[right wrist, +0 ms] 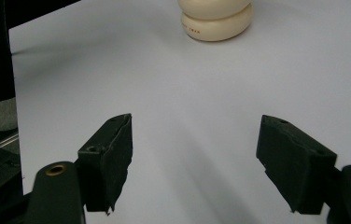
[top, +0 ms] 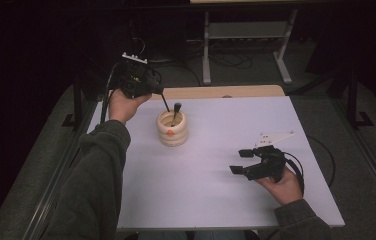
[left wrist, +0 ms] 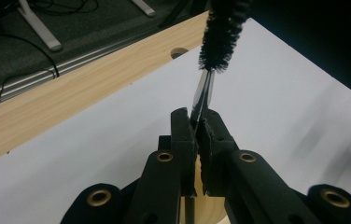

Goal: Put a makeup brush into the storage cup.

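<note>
A cream ringed cup with an orange spot stands left of centre on the white tabletop. A brush with a black bristle head stands in it, head up. My left gripper reaches over the cup from the far left. In the left gripper view it is shut on the brush's thin metal stem, with the bristles beyond and the cup below. My right gripper lies low at the front right, open and holding nothing. In the right gripper view it points toward the cup.
A wooden strip with a hole runs along the table's far edge. Behind it, on dark carpet, are a grey table frame and cables. The left forearm's sleeve crosses the table's front left corner.
</note>
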Available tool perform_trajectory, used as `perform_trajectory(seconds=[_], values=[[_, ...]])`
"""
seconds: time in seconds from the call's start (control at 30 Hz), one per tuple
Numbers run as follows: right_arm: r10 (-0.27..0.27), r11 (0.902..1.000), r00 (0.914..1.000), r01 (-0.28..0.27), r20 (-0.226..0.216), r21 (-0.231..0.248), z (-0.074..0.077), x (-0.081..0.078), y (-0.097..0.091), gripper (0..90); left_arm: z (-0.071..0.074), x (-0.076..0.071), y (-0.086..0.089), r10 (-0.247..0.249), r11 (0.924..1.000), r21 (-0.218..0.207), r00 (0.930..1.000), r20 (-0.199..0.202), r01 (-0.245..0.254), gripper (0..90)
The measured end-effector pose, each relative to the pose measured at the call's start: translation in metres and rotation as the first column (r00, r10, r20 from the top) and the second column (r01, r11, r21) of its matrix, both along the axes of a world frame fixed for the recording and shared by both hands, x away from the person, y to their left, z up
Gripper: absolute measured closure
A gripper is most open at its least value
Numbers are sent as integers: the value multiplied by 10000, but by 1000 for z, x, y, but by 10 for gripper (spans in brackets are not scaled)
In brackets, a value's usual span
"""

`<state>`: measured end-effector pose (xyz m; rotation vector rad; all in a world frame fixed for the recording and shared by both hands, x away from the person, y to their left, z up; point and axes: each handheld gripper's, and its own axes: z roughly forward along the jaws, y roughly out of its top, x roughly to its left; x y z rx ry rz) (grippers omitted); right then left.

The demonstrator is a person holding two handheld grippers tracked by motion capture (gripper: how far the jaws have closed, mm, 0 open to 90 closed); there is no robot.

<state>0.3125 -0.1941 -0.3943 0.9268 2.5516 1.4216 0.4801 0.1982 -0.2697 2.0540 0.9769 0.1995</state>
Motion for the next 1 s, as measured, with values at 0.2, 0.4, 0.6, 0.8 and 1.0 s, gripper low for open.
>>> perform_trajectory(seconds=[0.2, 0.4, 0.6, 0.8, 1.0], values=[[-6, 9999, 10000, 7, -29, 109, 1, 0, 0, 261, -2, 1, -1, -18, 10000, 74, 10000, -51, 19, 853], [81, 9999, 10000, -81, -21, 74, 1, 0, 1, 262, -4, 1, -1, 55, 10000, 80, 9998, -177, -53, 853], [21, 10000, 10000, -21, -10, 84, 1, -1, 0, 263, -7, 1, -5, 132, 9999, 113, 9997, -219, -130, 853], [9, 10000, 10000, -9, 23, 36, 1, -1, 0, 263, -13, 2, -8, 148, 9996, 242, 9994, -321, -140, 853], [7, 9999, 10000, -8, 63, 130, 2, -2, -2, 262, -22, 3, -6, 112, 9988, 479, 9990, -444, -90, 852]])
